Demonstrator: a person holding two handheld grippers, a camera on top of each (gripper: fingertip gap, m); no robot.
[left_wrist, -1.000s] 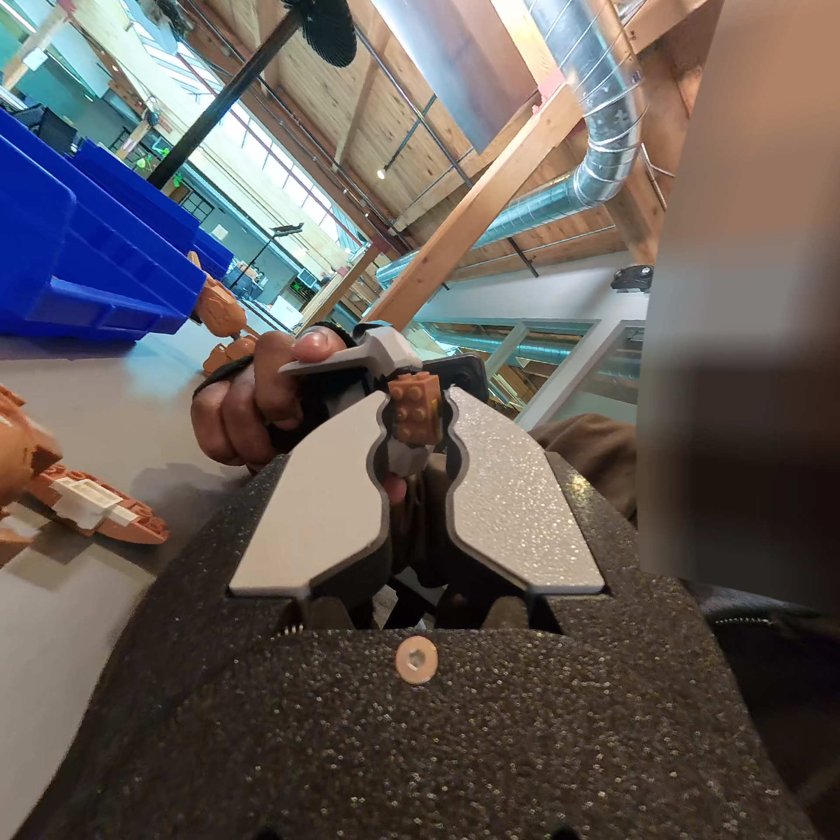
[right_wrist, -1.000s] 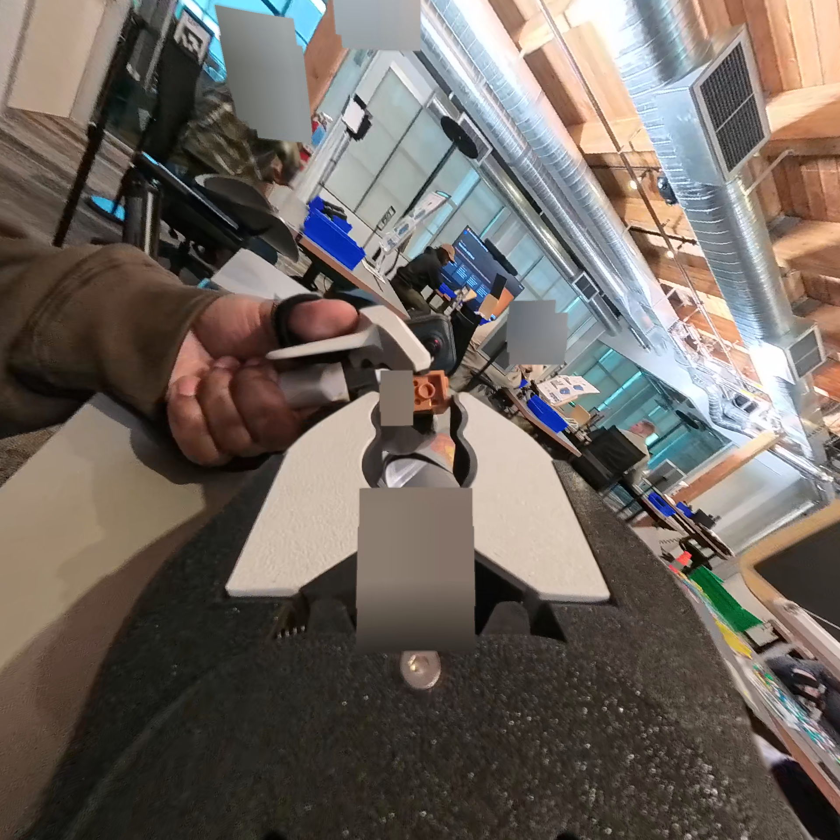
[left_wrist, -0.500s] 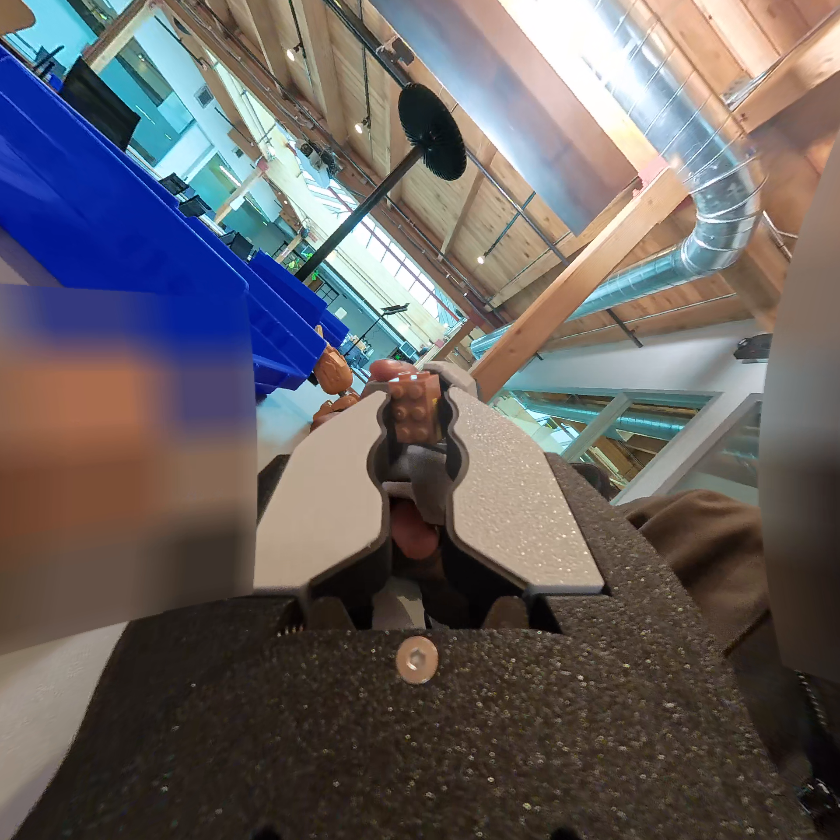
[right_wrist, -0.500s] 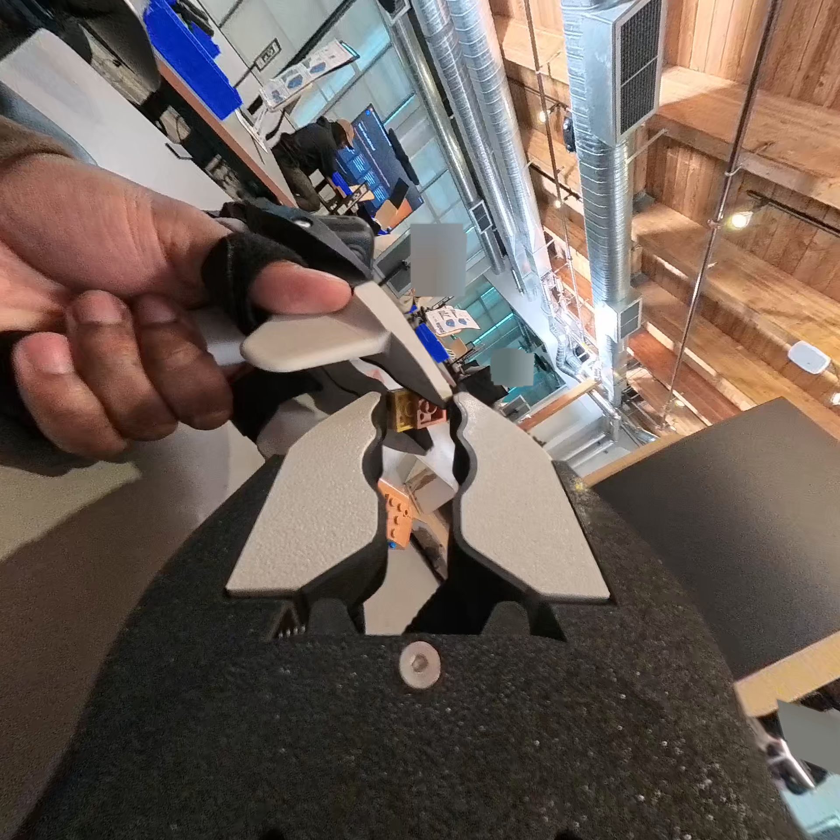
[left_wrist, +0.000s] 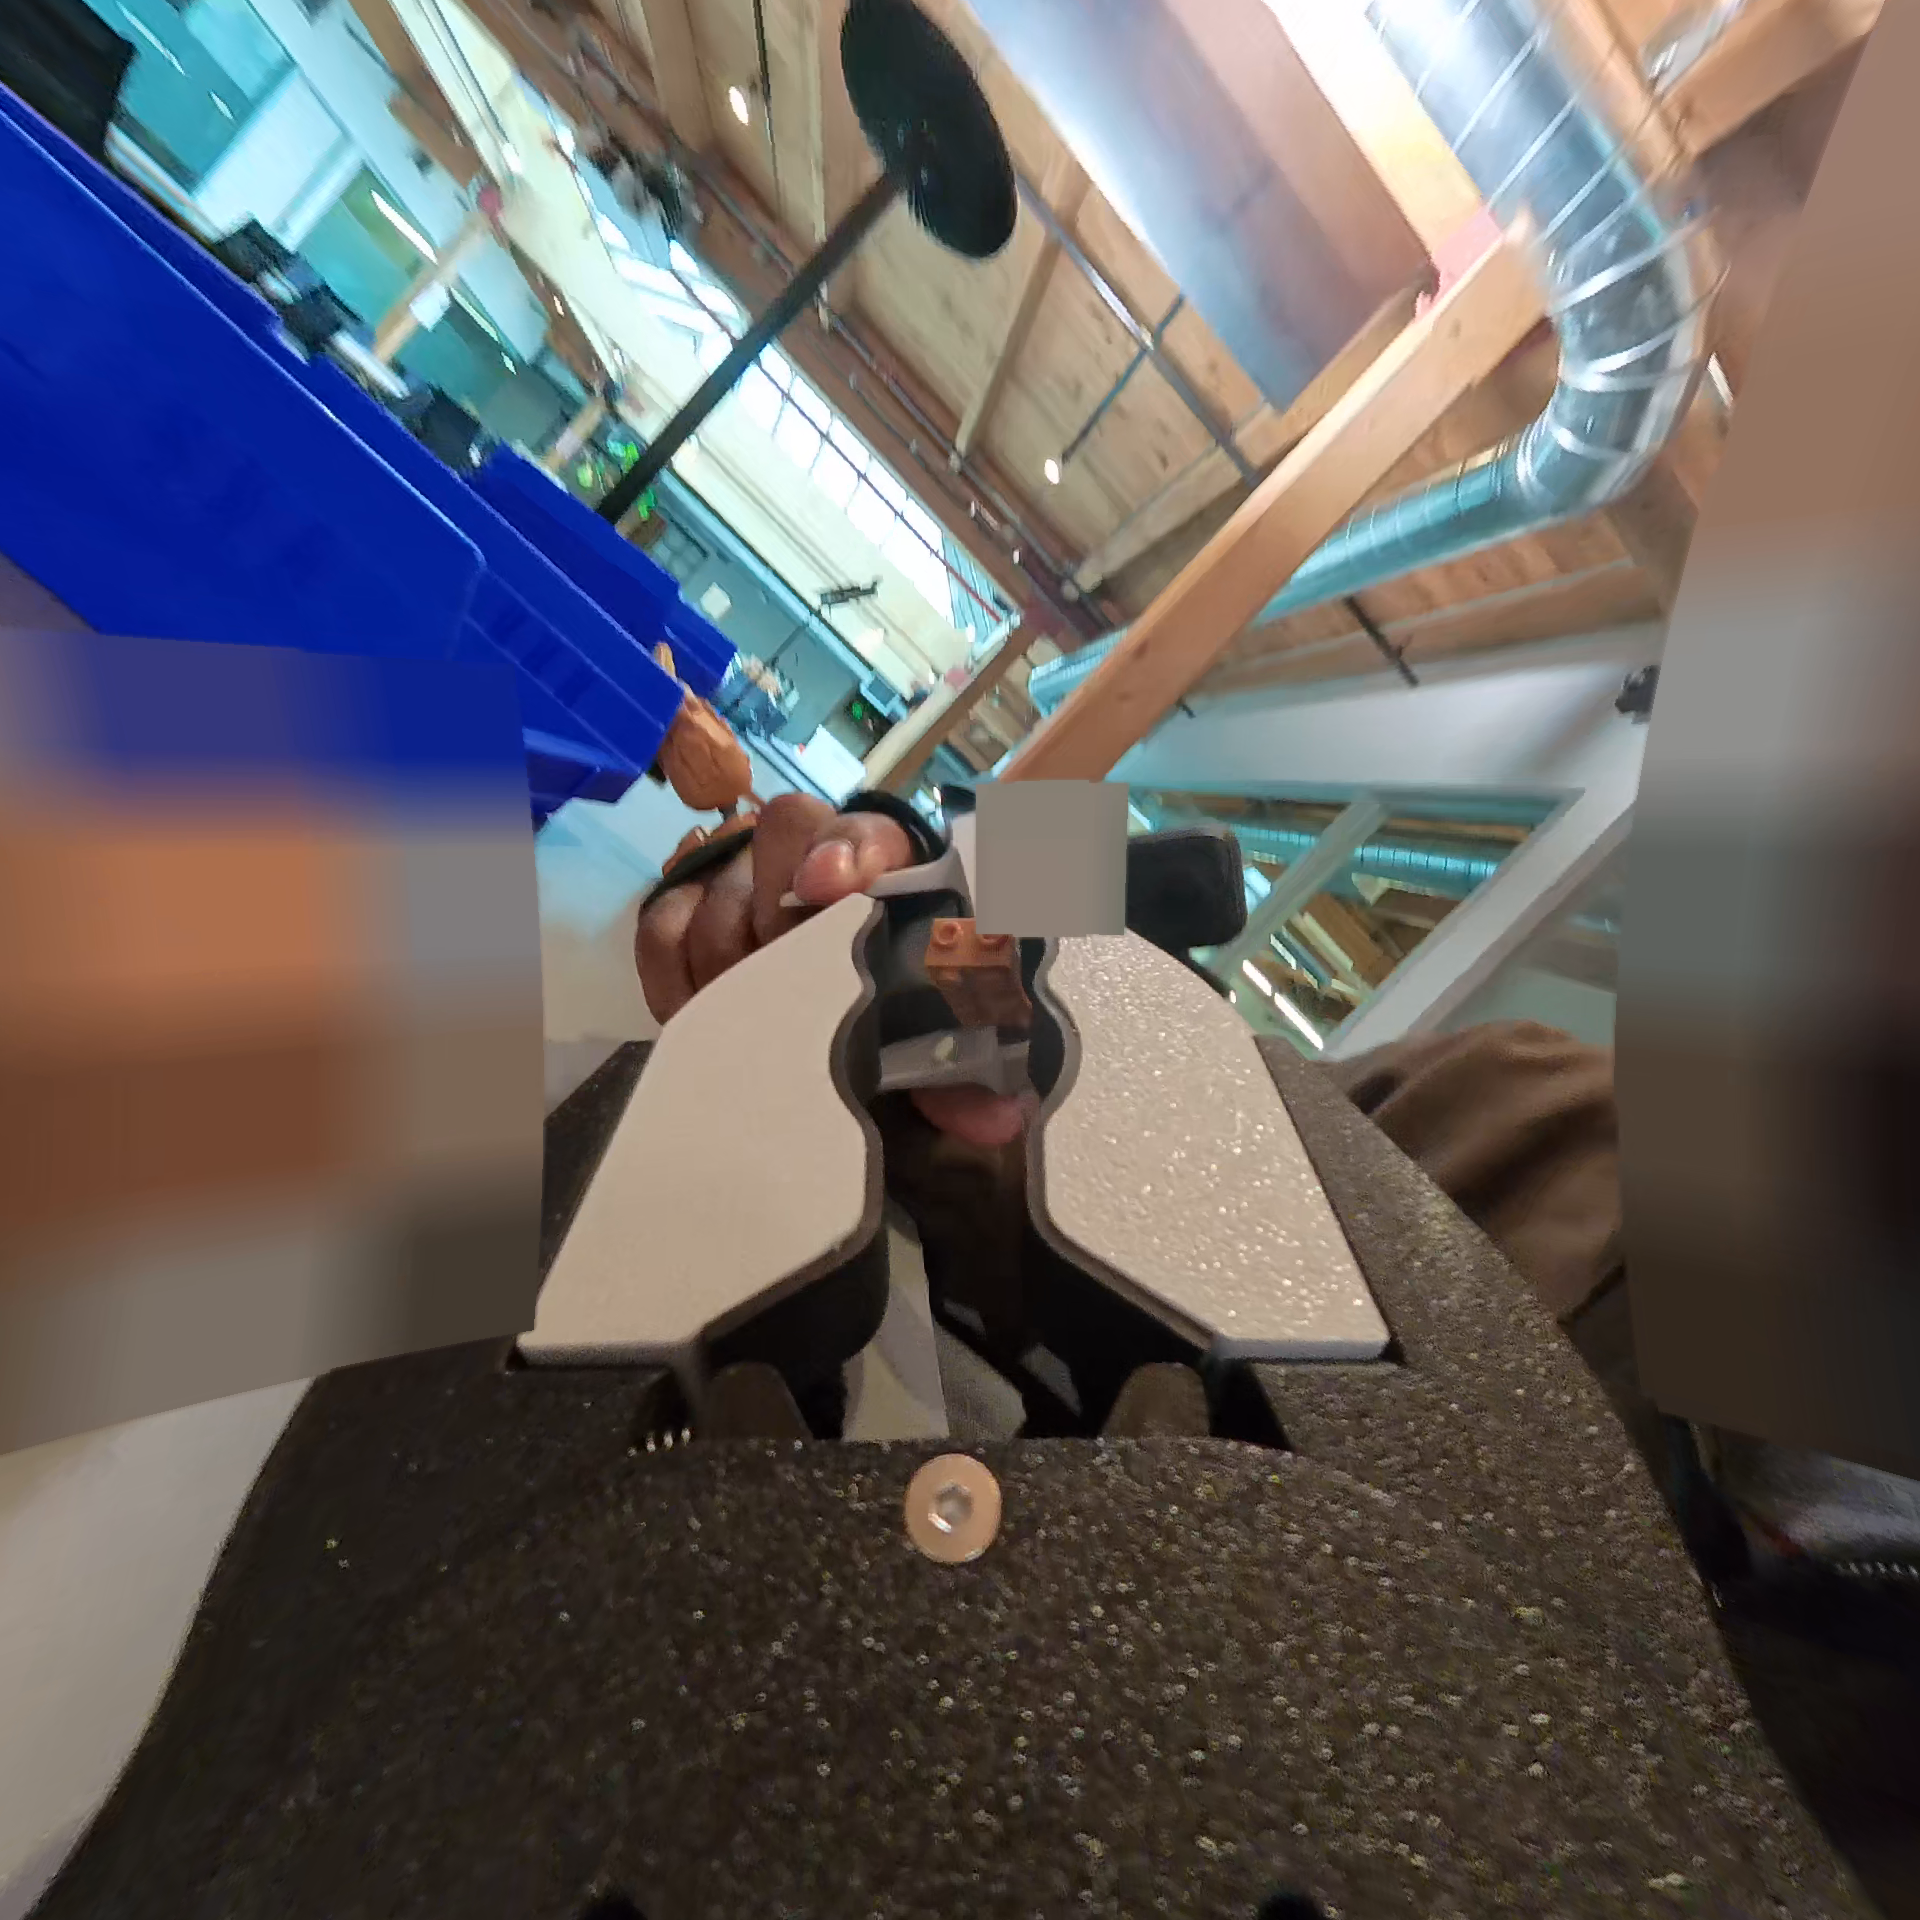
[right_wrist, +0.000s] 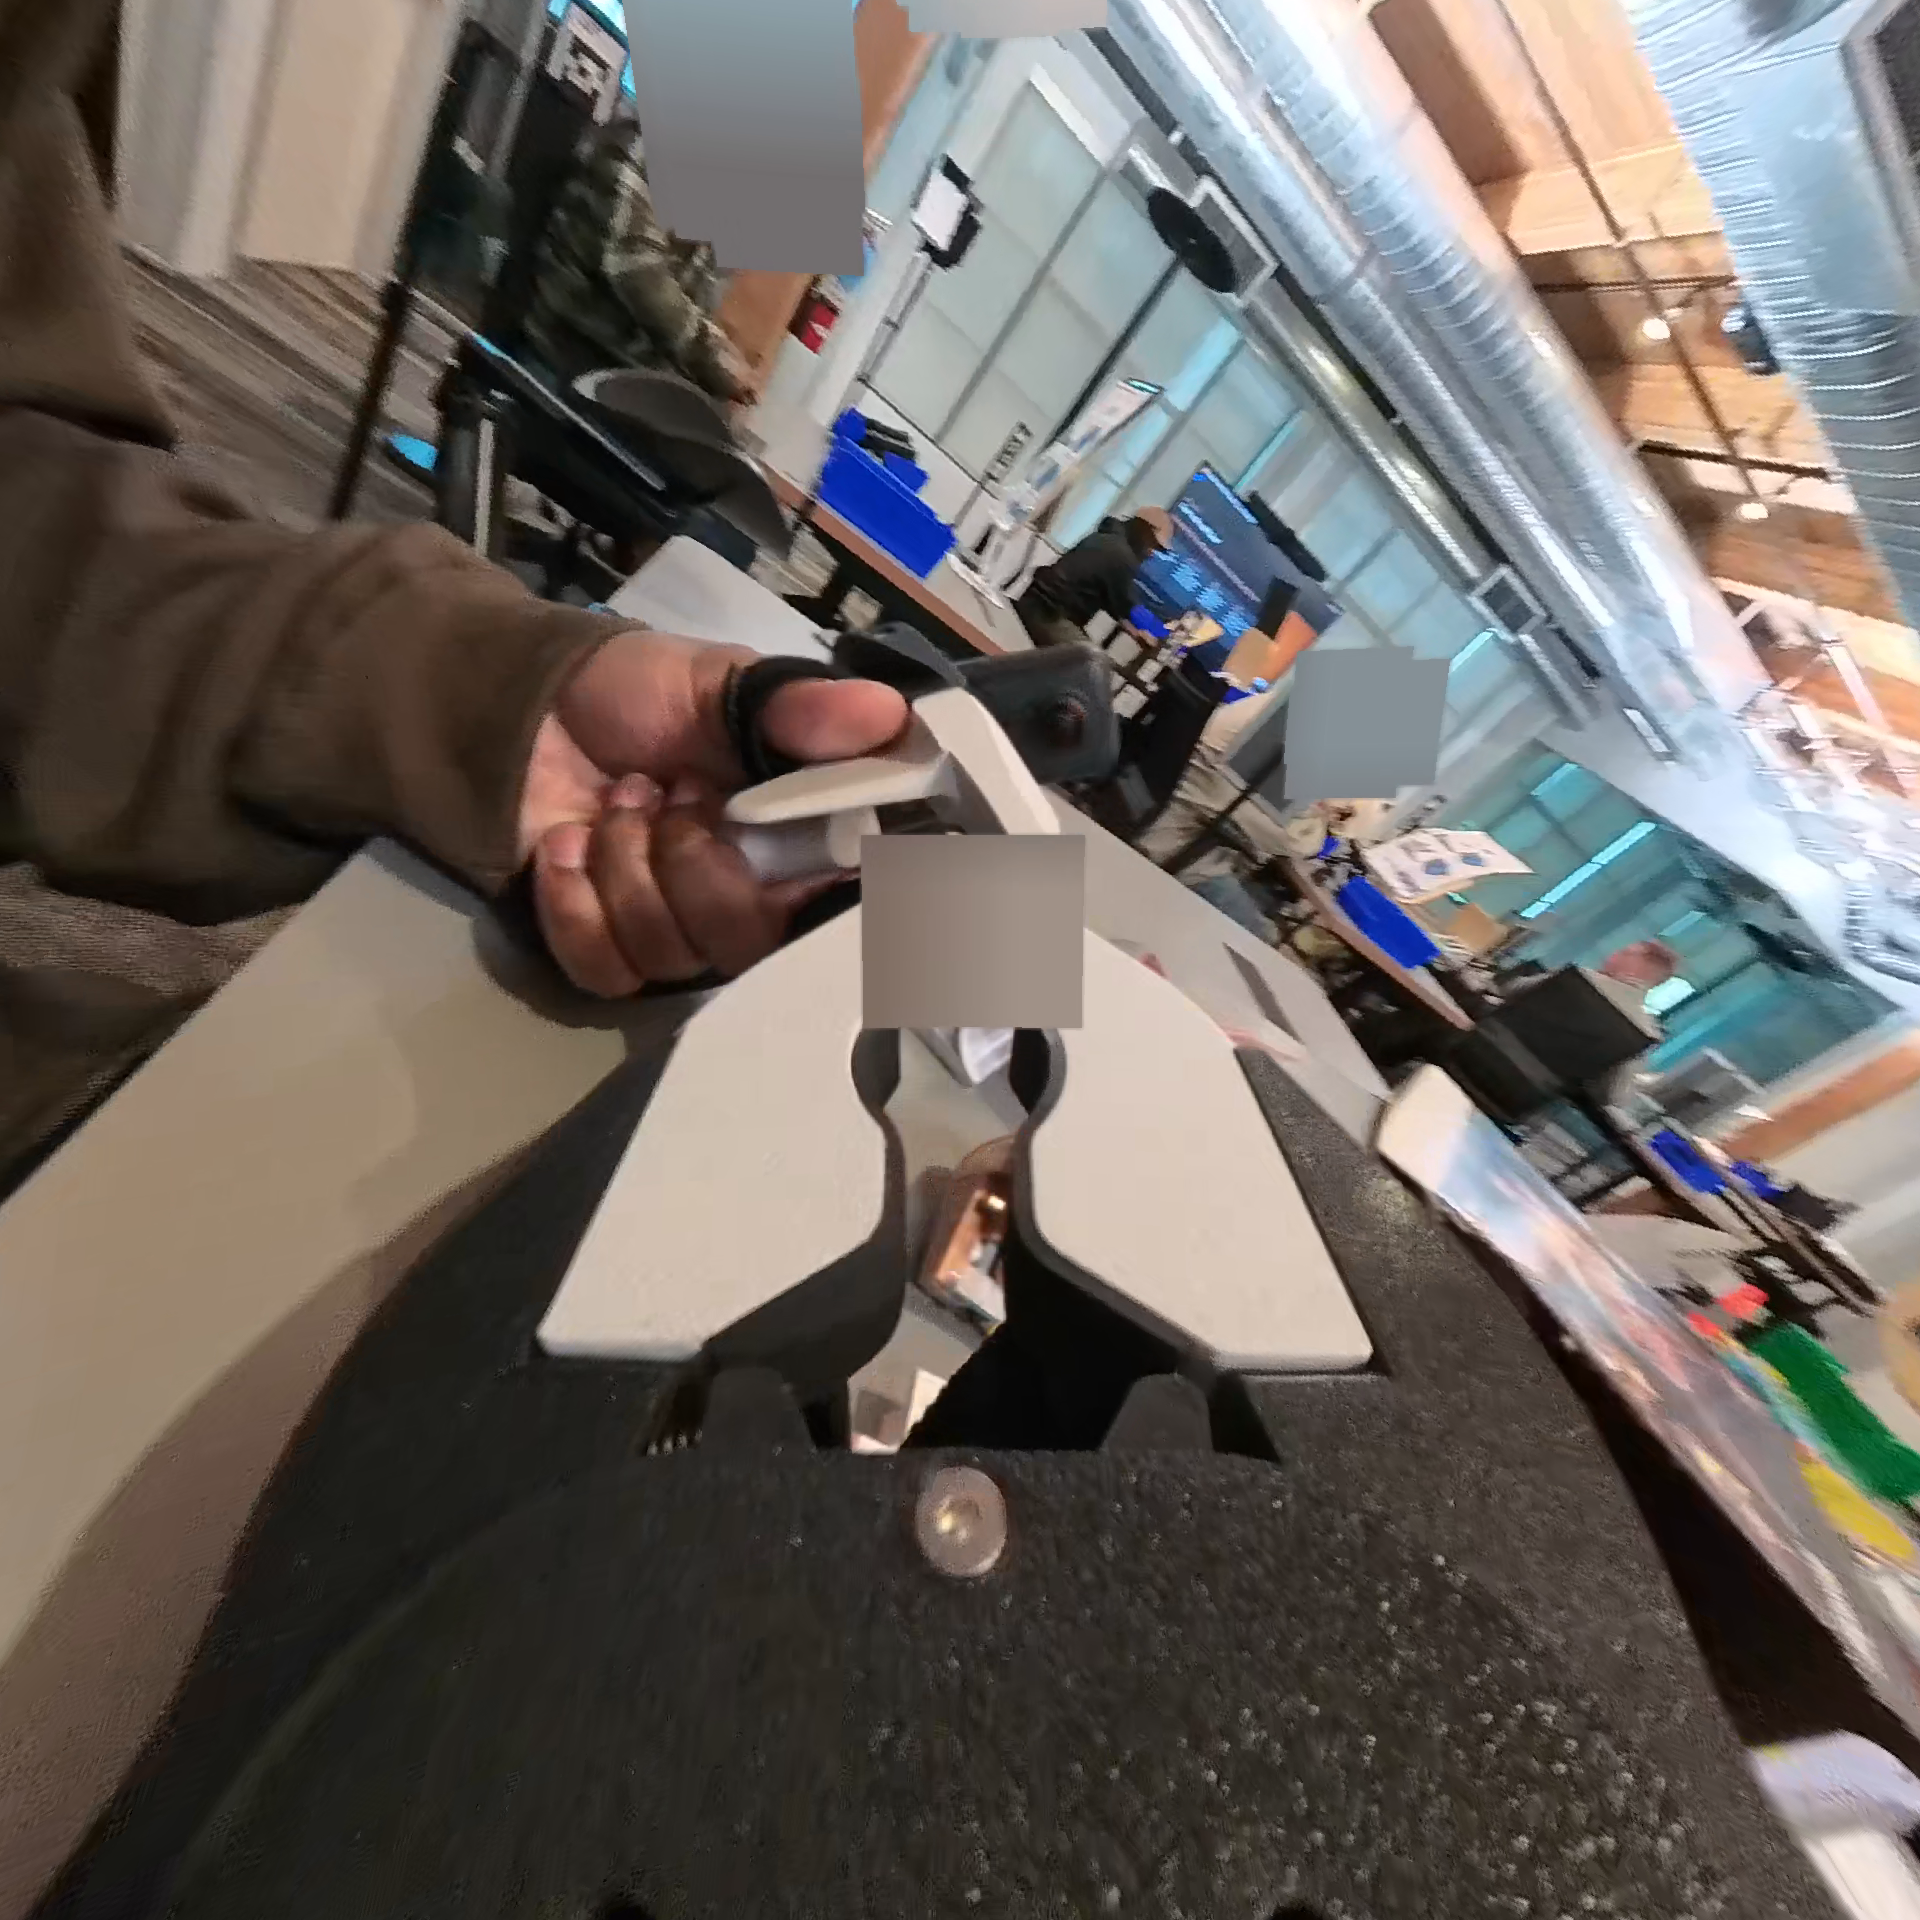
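Our left hand-held gripper (left_wrist: 961, 935) has parted off the brown brick (left_wrist: 971, 971); whether the right hand-held gripper (right_wrist: 971, 935) grips we cannot tell.

Right gripper (right_wrist: 961, 1029) tips under mosaic; brown brick (left_wrist: 975, 971) top partly covered.

A small studded plastic brick (left_wrist: 968, 971) is orange-brown; the plastic storage bins (left_wrist: 312, 499) are bright blue; a long fabric sleeve (right_wrist: 260, 686) is olive-brown.
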